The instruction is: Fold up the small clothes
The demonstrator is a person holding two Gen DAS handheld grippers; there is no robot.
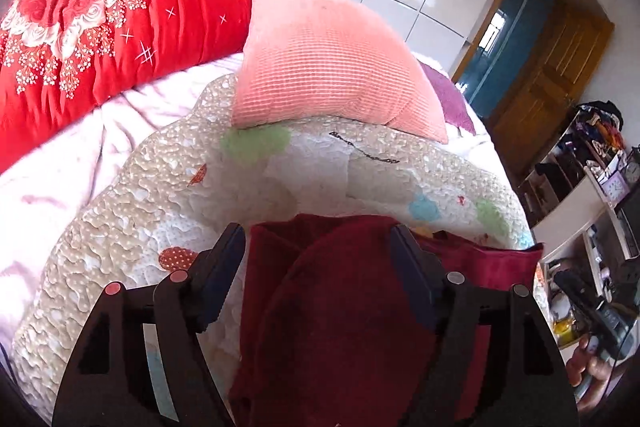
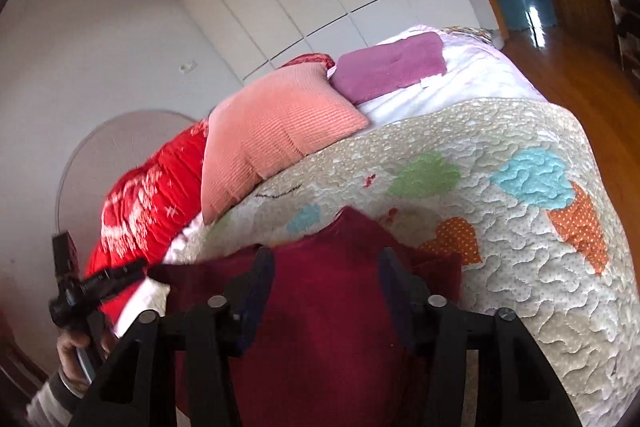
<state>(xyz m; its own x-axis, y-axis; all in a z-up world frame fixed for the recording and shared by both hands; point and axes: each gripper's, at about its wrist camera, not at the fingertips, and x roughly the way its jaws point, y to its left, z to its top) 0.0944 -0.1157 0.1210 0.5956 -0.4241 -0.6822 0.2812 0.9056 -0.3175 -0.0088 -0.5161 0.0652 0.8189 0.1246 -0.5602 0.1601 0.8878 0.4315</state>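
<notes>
Two grippers over one dark red garment (image 1: 344, 307), which lies bunched on the patchwork quilt (image 1: 120, 227) at the near edge of the bed. Far left, a red floral duvet (image 1: 100, 27) sits rolled against the wall, a pink ribbed cushion (image 1: 328, 59) leaning beside it, a purple cushion (image 2: 388, 67) just past that on the pale sheet. Left gripper (image 1: 320, 239): jaws spread wide, garment showing between the fingers, pads not pressing it. Right gripper (image 2: 328, 263): jaws partly apart, red cloth between them too, no clear pinch. A hand (image 2: 74, 347) at the left edge of the right wrist view holds the other gripper's handle. Wooden floor (image 2: 560, 67) and door to the right.
</notes>
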